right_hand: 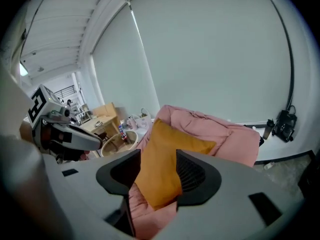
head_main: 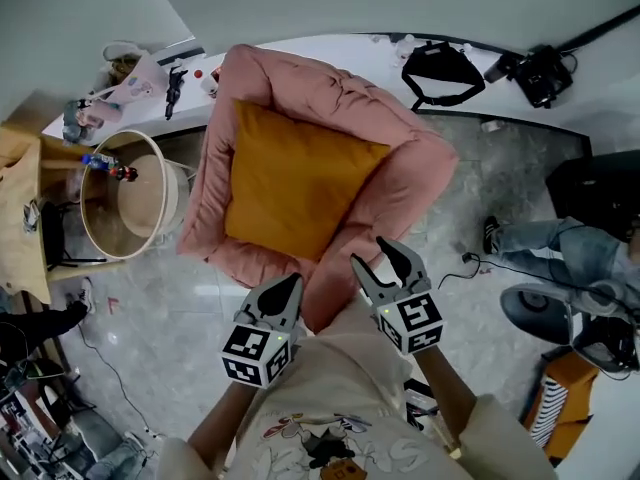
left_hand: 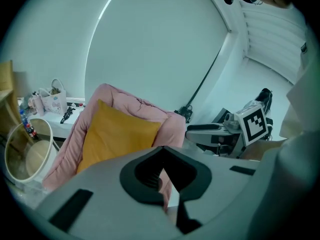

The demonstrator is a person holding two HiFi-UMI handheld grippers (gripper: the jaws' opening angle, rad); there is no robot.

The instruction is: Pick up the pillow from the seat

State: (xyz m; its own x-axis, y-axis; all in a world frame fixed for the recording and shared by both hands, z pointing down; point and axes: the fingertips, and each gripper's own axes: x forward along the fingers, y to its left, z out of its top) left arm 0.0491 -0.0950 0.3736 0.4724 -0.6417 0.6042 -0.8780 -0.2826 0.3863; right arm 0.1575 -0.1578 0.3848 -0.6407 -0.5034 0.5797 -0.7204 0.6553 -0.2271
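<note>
A mustard-orange pillow [head_main: 295,183] leans on the back of a pink padded seat [head_main: 410,148]. Both grippers hover in front of the seat's near edge, apart from the pillow. My left gripper [head_main: 287,290] is shut, its jaws meeting with nothing between them. My right gripper [head_main: 380,258] is open and empty, pointing toward the seat's front rim. In the left gripper view the pillow [left_hand: 117,134] and seat [left_hand: 127,98] lie beyond the shut left gripper [left_hand: 162,171]. In the right gripper view the pillow [right_hand: 165,159] shows through the gap of the open right gripper [right_hand: 156,171], well beyond it.
A round wooden-rimmed side table [head_main: 128,196] stands left of the seat. A white ledge [head_main: 330,50] behind holds a black bag [head_main: 440,73], a camera [head_main: 540,73] and small items. A person's legs [head_main: 540,238] and cables lie on the floor at right.
</note>
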